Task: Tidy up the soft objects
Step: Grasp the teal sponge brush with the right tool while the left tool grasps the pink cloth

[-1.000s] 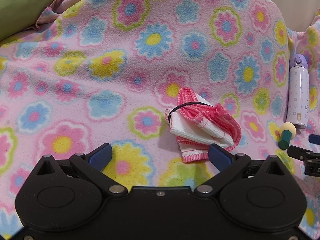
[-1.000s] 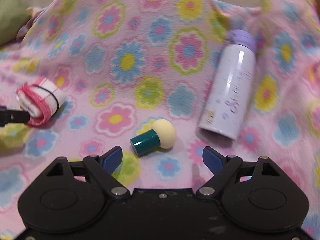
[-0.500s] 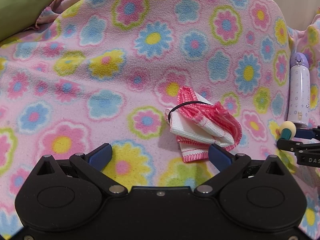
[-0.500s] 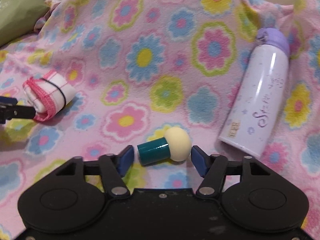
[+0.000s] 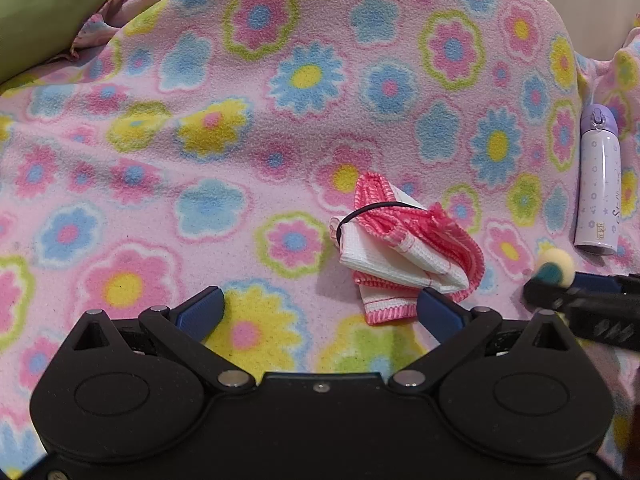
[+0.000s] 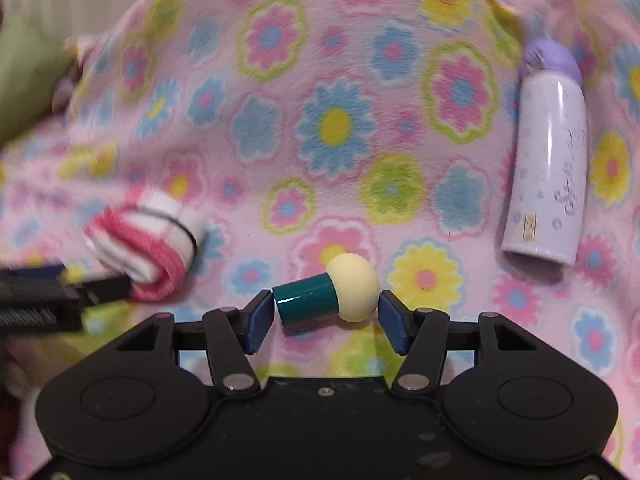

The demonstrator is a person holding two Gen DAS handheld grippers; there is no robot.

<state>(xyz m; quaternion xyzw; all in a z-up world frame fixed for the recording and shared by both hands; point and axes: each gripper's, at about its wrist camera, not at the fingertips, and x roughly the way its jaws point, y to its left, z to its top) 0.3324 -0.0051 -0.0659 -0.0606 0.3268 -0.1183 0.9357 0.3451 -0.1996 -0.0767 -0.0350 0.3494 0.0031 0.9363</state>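
Now the right tool (image 6: 326,322) sits low over the floral blanket (image 6: 332,120), its blue fingers (image 6: 256,320) narrowed from a second ago and bracketing the teal-handled sponge applicator (image 6: 328,294) — touching or nearly so. Beside it, the left tool (image 5: 320,312) hasn't budged — spread wide, one fingertip at the banded pink-and-white cloth (image 5: 404,248). Further right lies a lilac bottle (image 6: 548,176).
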